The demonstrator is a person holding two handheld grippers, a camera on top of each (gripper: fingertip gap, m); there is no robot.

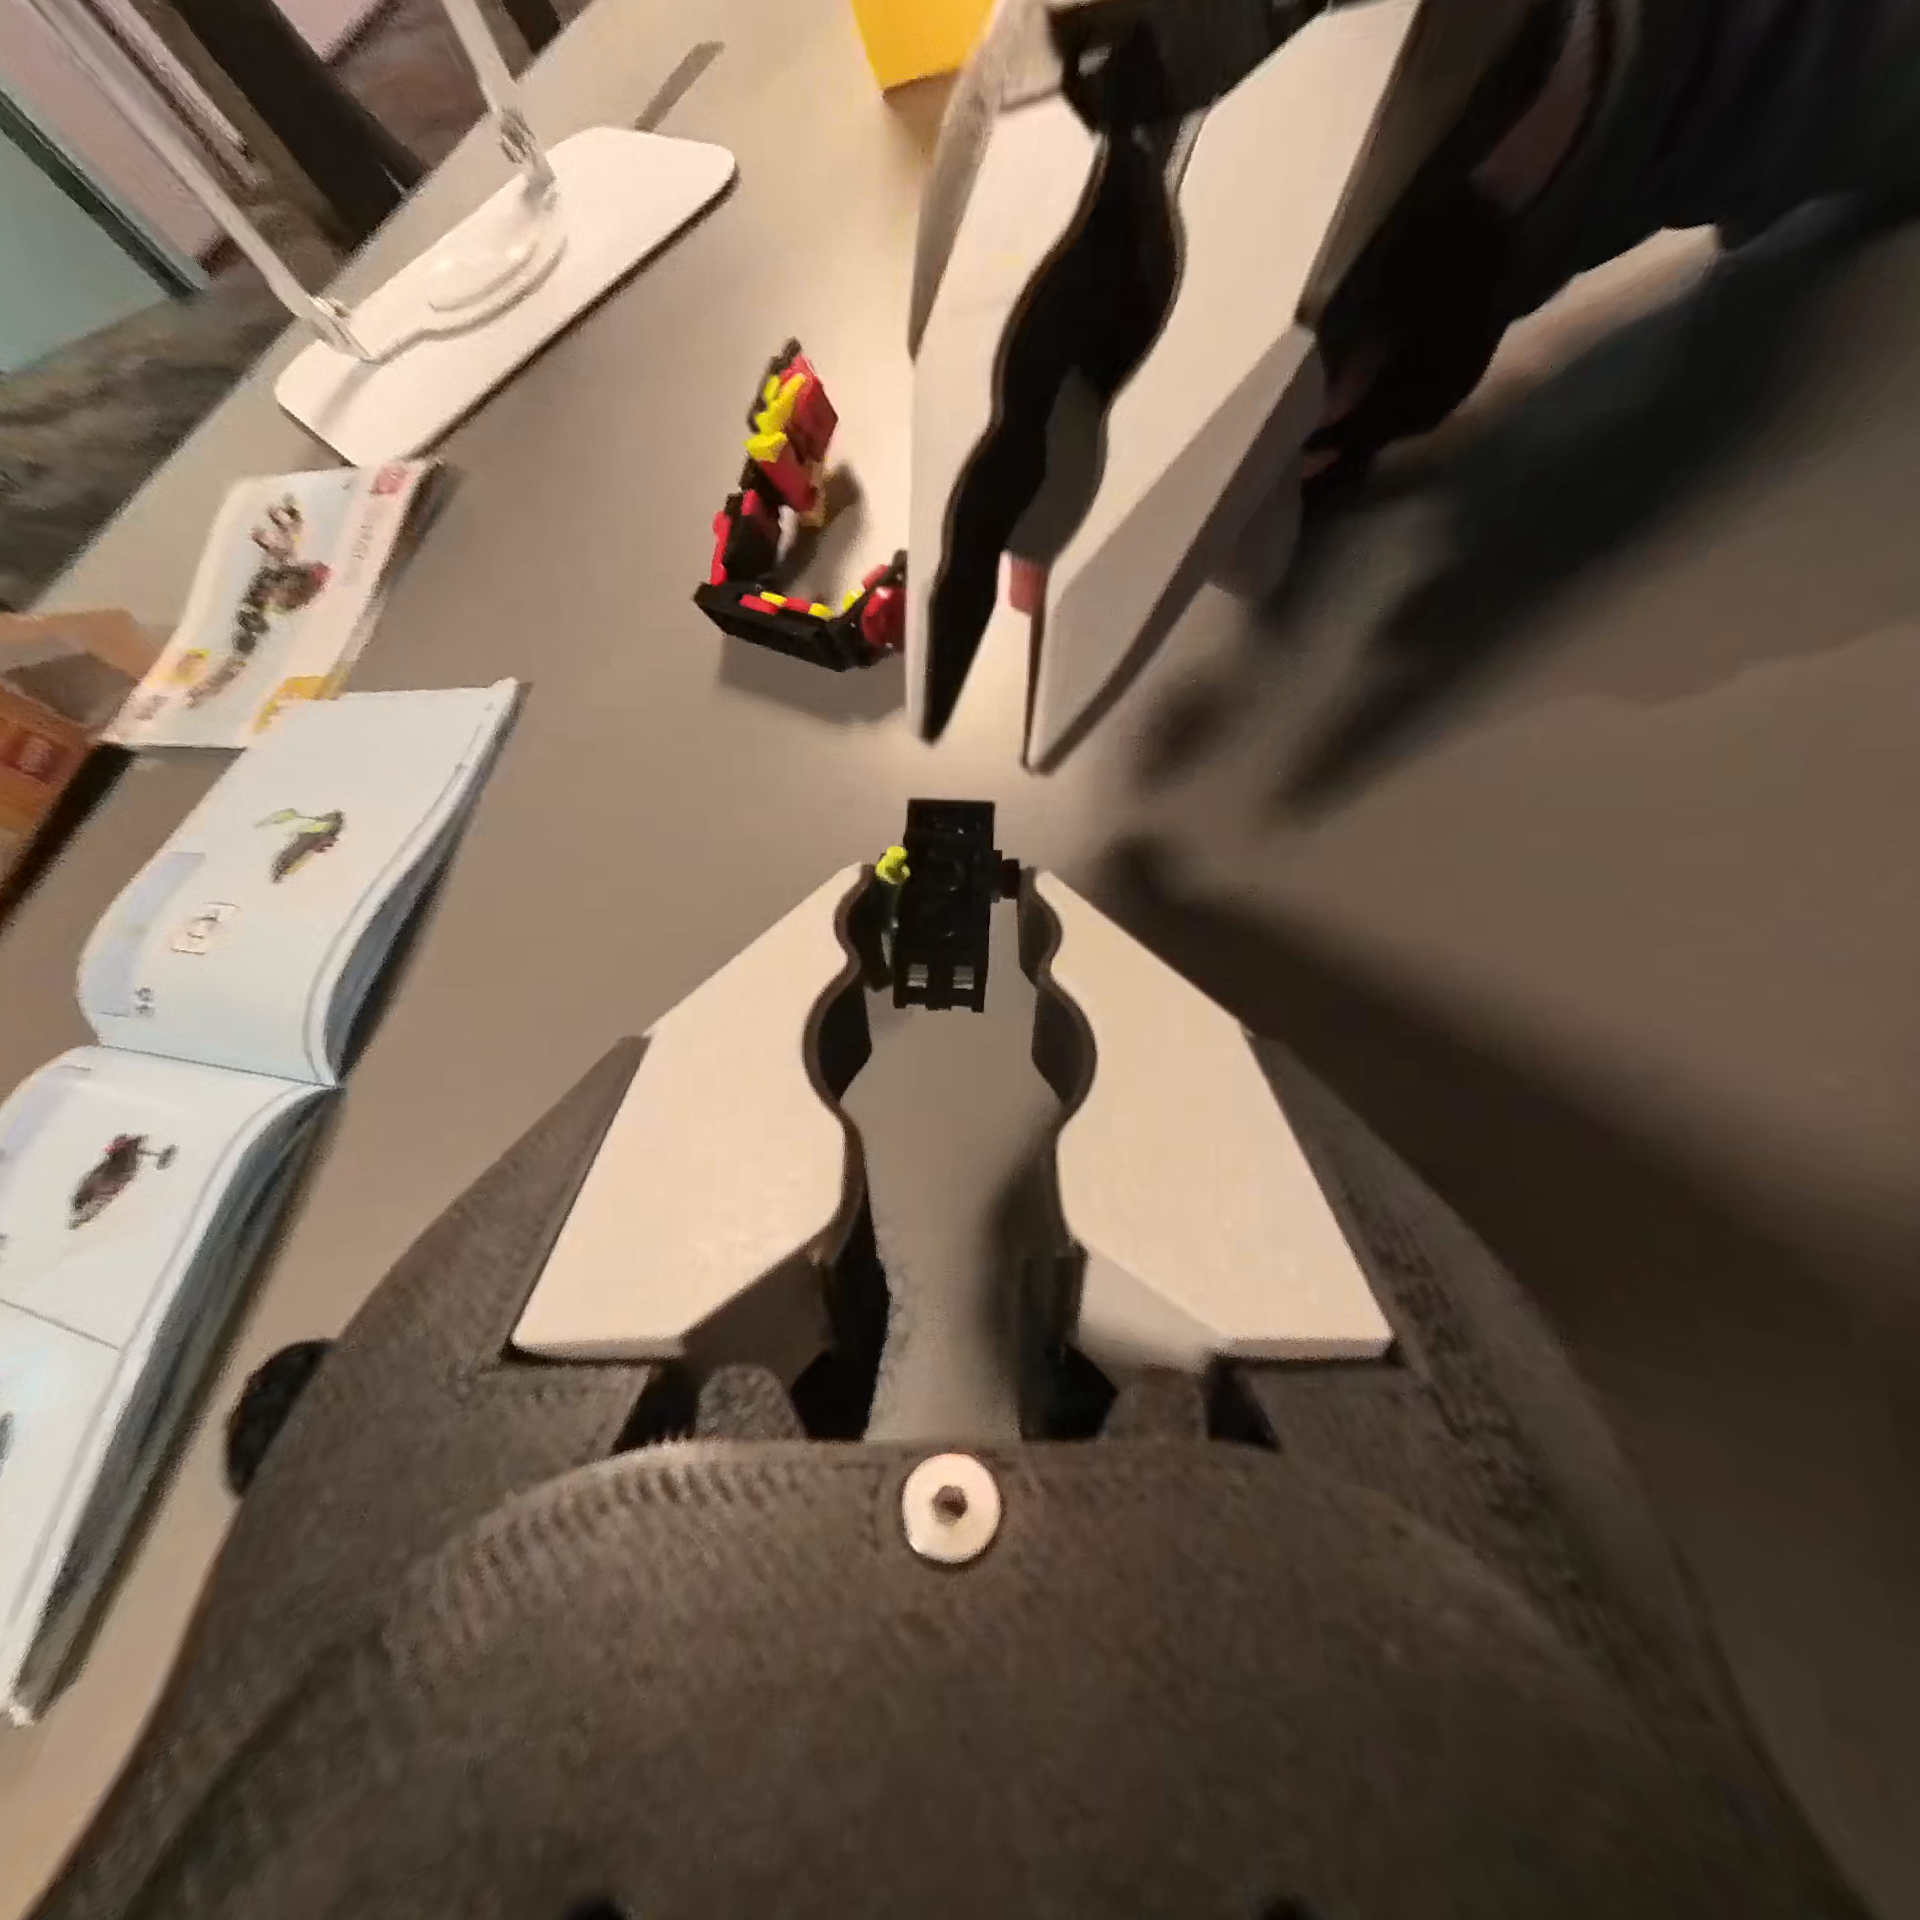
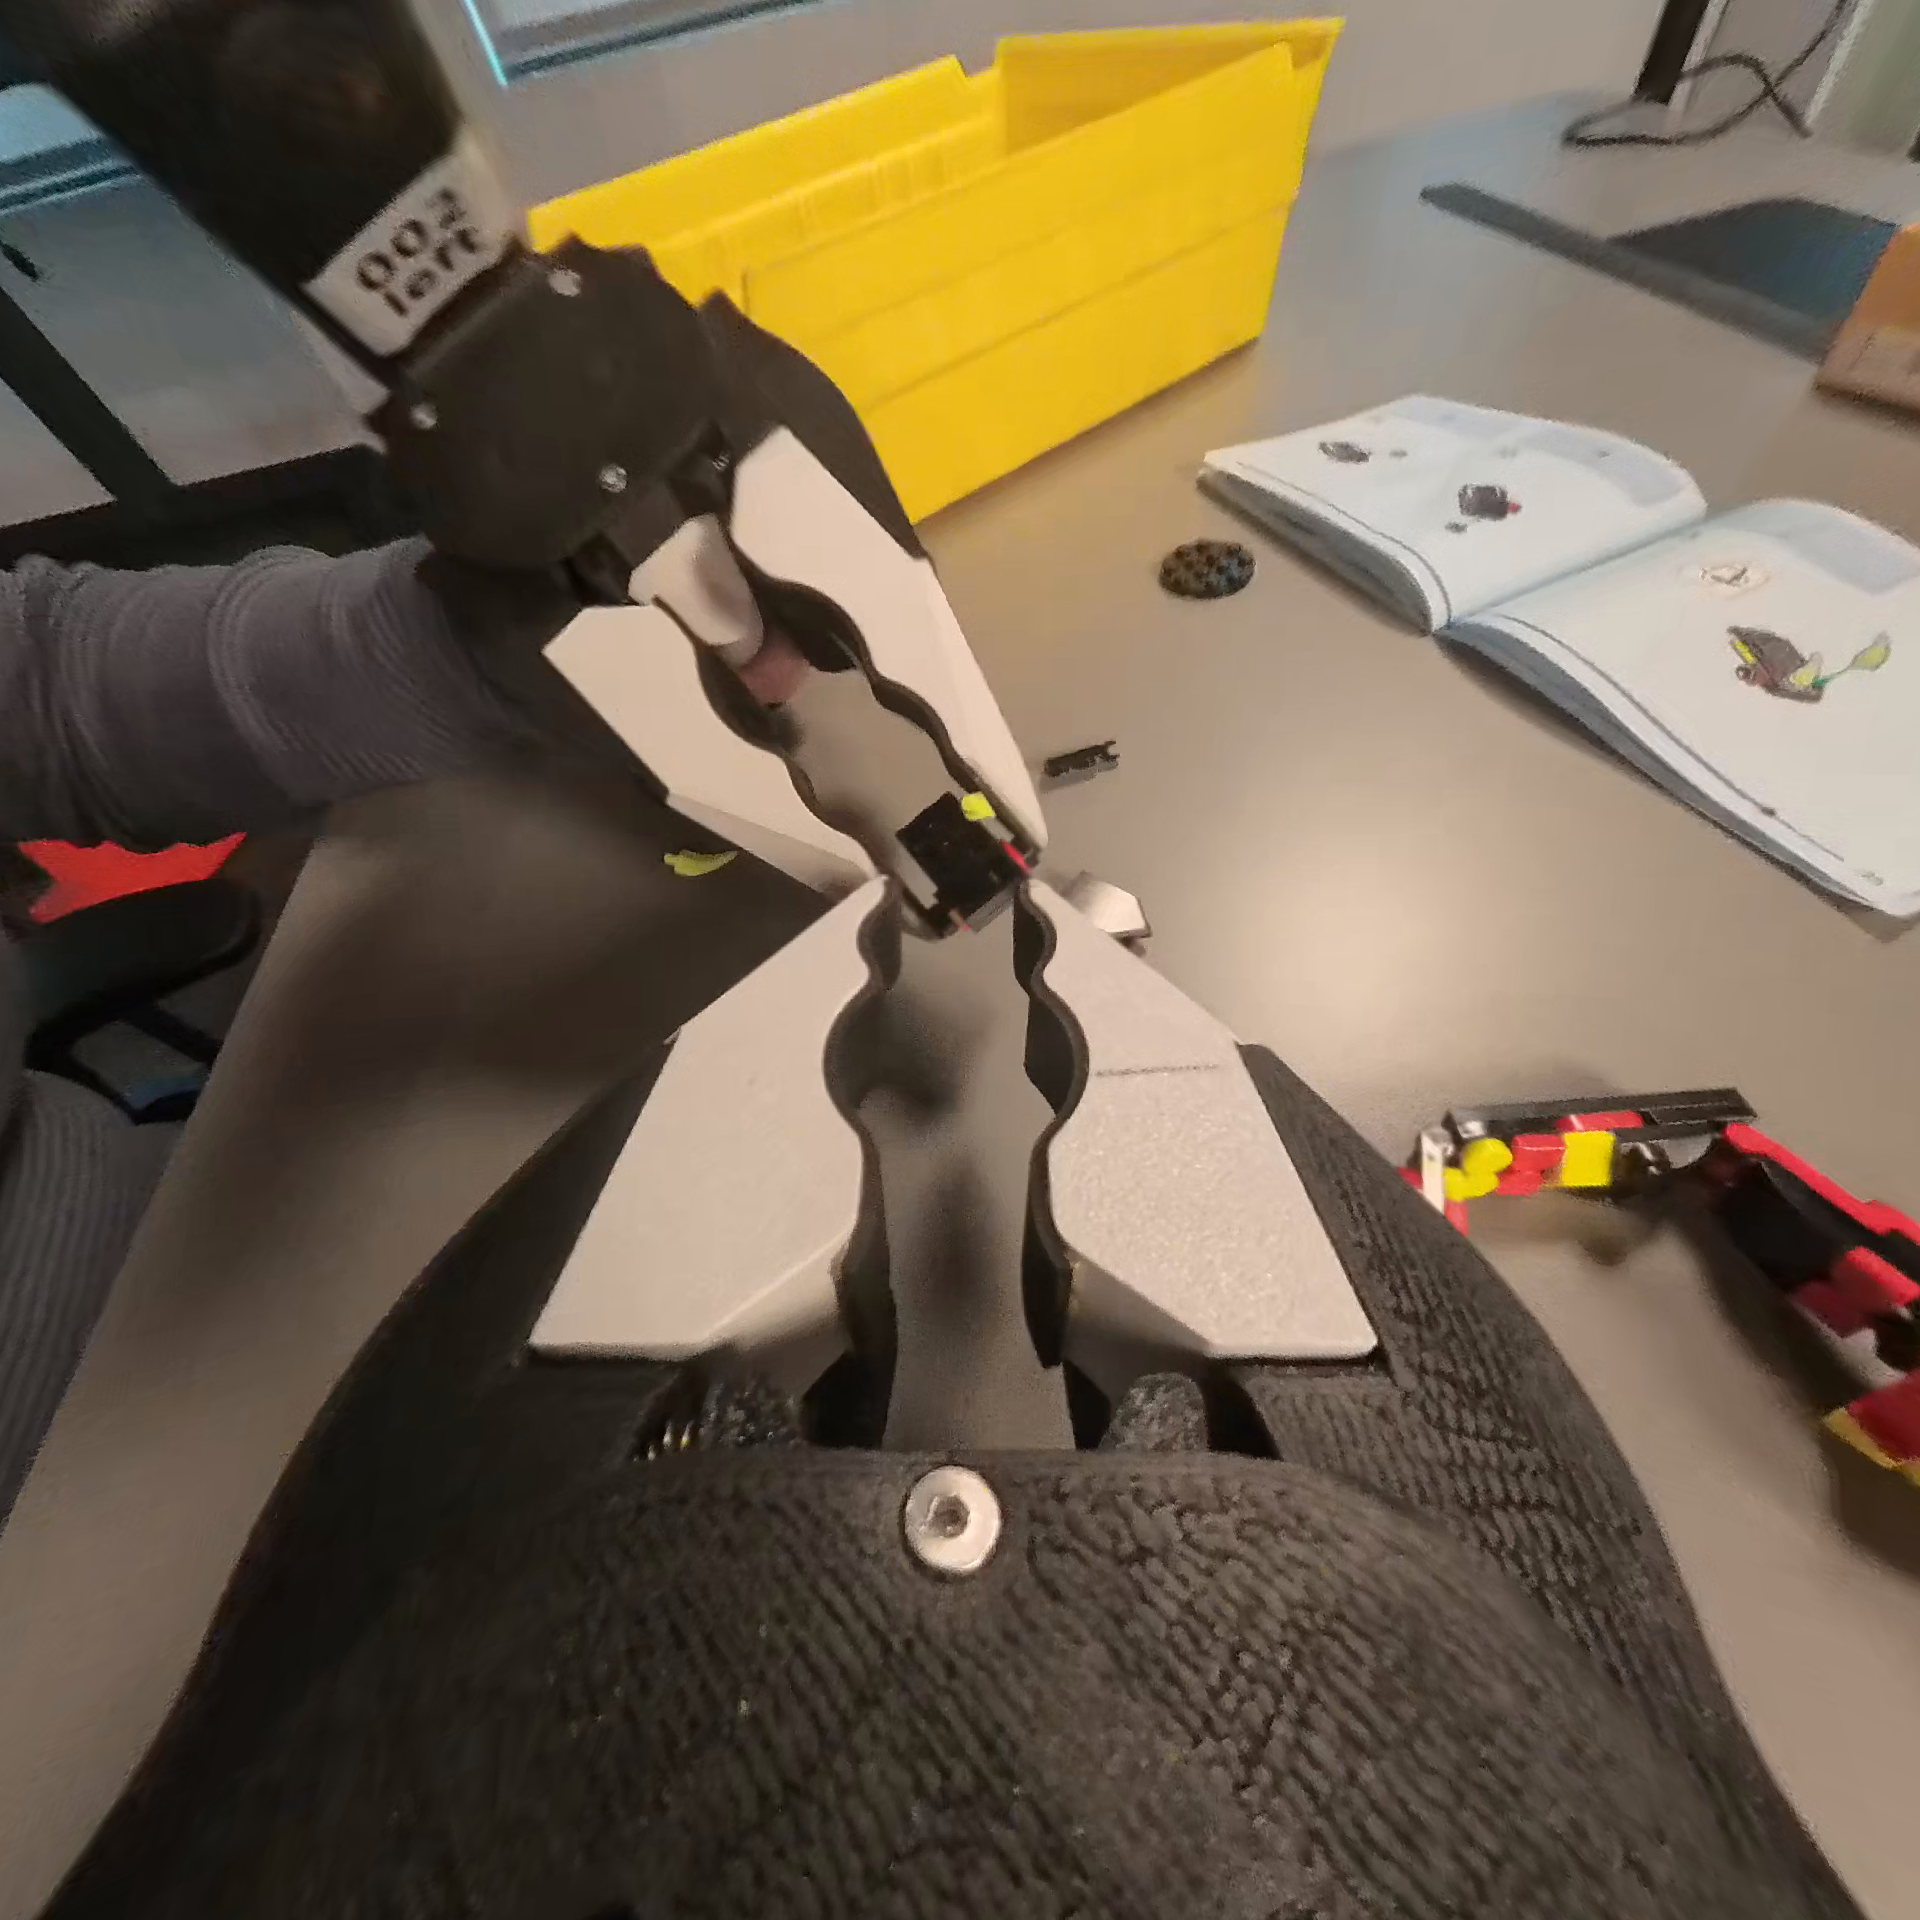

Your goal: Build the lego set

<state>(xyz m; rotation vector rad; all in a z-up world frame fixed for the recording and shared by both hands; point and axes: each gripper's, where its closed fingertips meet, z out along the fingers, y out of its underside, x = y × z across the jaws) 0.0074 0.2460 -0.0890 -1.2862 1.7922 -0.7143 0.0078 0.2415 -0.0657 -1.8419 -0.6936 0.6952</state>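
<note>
My left gripper (image 1: 945, 894) is shut on a small black lego piece (image 1: 940, 904) with a lime-green bit on its side, held above the grey table. In the right wrist view this gripper (image 2: 966, 862) reaches in from the upper left with the piece (image 2: 951, 862) at its tips. My right gripper (image 2: 954, 909) is open and its tips stand just at the piece's end, facing the left gripper tip to tip. It also shows in the left wrist view (image 1: 982, 743). A partly built red, black and yellow model (image 1: 800, 520) lies on the table; it also shows in the right wrist view (image 2: 1662, 1195).
A yellow bin (image 2: 987, 260) stands behind the grippers. An open instruction booklet (image 2: 1610, 603) and a second booklet (image 1: 270, 592) lie on the table, near a white stand base (image 1: 499, 291). Loose bits lie about: a black clip (image 2: 1081, 762), a round black part (image 2: 1205, 568), a lime part (image 2: 701, 860). The grippers are tip to tip, or close to it. It is some 7 cm from my left tips to the black clip (image 2: 1081, 762).
</note>
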